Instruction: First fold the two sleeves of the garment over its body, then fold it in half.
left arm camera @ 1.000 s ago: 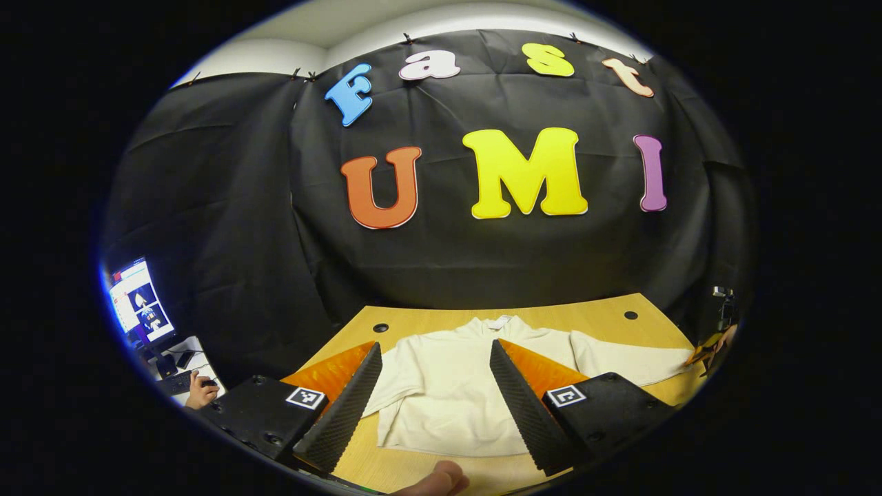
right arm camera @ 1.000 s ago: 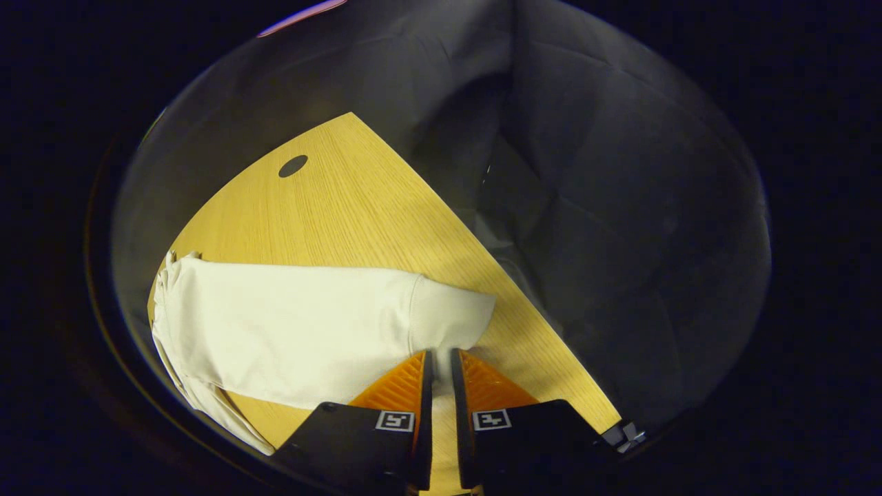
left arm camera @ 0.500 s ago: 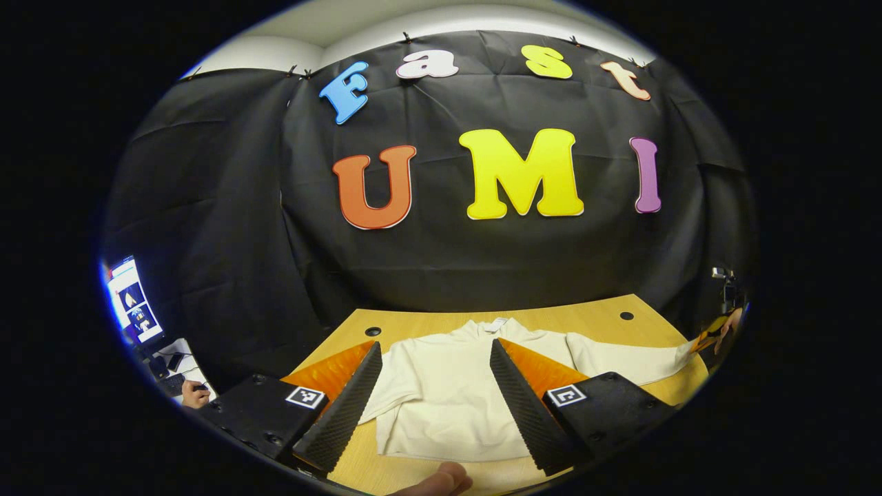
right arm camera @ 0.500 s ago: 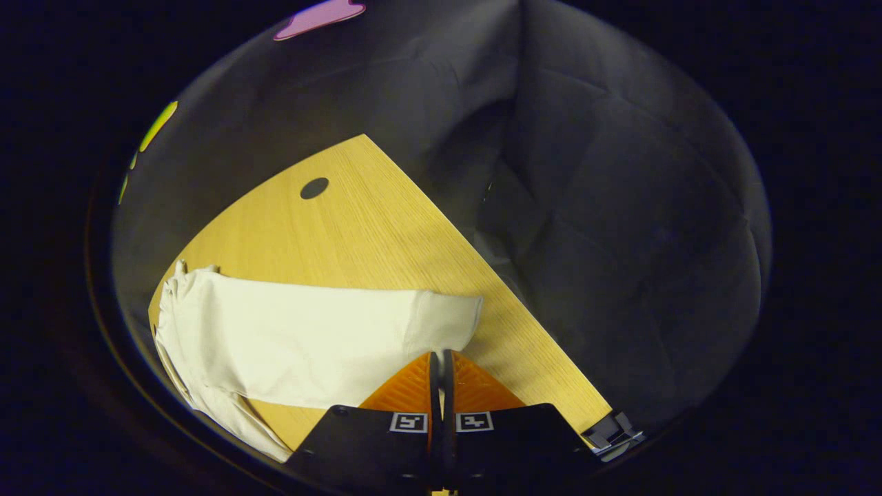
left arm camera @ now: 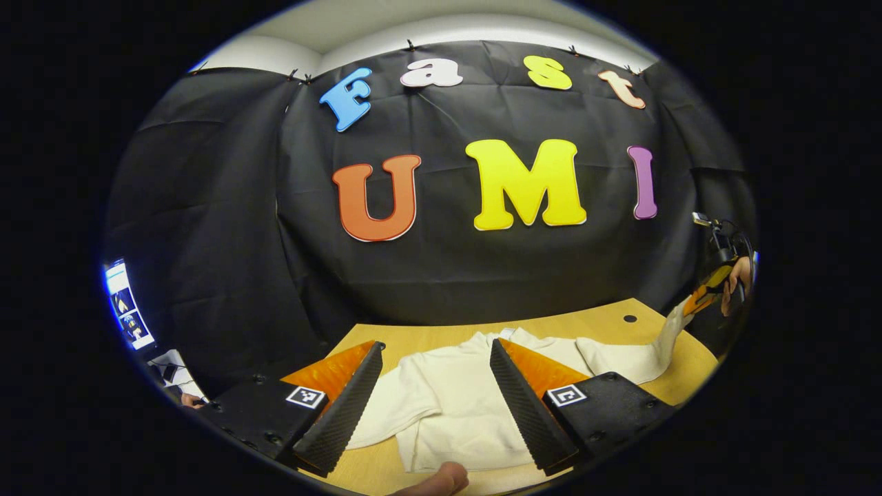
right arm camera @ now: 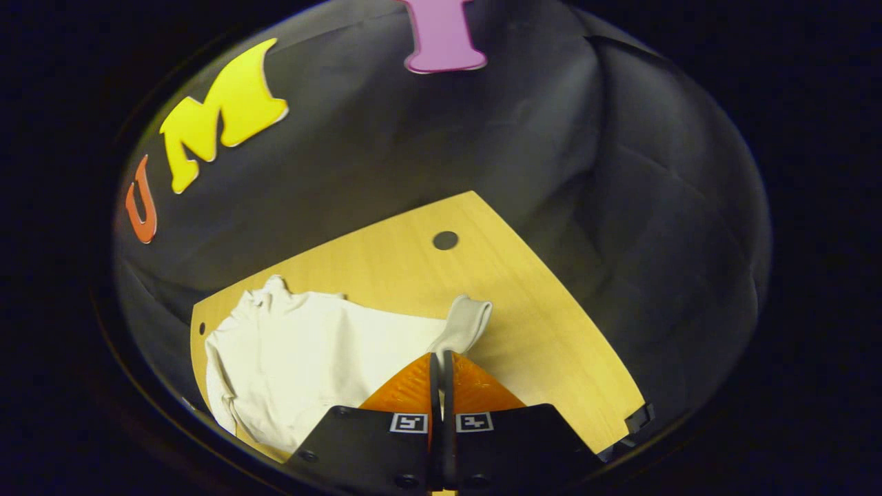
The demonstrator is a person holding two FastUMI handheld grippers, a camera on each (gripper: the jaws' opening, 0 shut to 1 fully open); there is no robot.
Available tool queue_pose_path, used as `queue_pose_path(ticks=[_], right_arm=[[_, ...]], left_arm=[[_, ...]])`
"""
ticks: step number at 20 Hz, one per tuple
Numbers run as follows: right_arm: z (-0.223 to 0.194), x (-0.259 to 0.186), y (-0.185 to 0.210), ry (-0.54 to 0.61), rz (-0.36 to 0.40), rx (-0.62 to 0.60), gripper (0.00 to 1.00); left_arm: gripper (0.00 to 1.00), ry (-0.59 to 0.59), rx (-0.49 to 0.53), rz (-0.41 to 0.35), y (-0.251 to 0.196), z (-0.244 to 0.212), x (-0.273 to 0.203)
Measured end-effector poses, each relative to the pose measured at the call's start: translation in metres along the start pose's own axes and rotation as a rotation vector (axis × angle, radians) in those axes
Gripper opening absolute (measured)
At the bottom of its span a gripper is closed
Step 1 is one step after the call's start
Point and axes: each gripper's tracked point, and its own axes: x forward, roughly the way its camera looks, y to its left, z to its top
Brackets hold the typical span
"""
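A white long-sleeved garment (left arm camera: 448,399) lies flat on the wooden table (left arm camera: 413,341), collar toward the wall. My left gripper (left arm camera: 435,348) hovers open above the garment's near part, with nothing between its fingers. At the far right, my right gripper (left arm camera: 706,295) holds one sleeve (left arm camera: 658,344) by the cuff, raised off the table. In the right gripper view, the right gripper (right arm camera: 437,355) is shut on that cuff (right arm camera: 470,318), and the garment's body (right arm camera: 303,355) spreads out to the left below it. The other sleeve (left arm camera: 382,417) rests bent along the body's left side.
The table (right arm camera: 551,331) has a round cable hole (right arm camera: 445,240) near its far right corner (left arm camera: 630,318). Black cloth walls stand close behind and to the sides. A lit monitor (left arm camera: 124,306) is off to the left. A thumb (left arm camera: 441,479) shows at the bottom edge.
The right gripper closed fully on the sleeve cuff, then lifted it off the table and swung toward the garment's body. The left gripper stayed open, hovering almost in place.
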Motion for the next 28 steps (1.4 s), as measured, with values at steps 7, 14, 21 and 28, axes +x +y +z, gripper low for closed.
queue_pose_path(ticks=[7,14,21,28], right_arm=[[0.002,-0.019,0.182,-0.036,0.149,-0.220,0.00],[-0.044,-0.020,0.371,-0.036,0.313,-0.448,0.00],[-0.148,0.007,0.508,0.079,0.425,-0.590,0.00],[-0.221,0.057,0.541,0.197,0.363,-0.642,0.00]], left_arm=[[1.00,-0.016,0.008,-0.010,0.043,-0.010,0.000],[1.00,0.028,0.015,-0.005,0.089,-0.039,0.002],[1.00,0.070,-0.016,0.036,0.142,-0.066,0.004],[1.00,0.134,-0.109,0.086,0.171,-0.103,-0.008]])
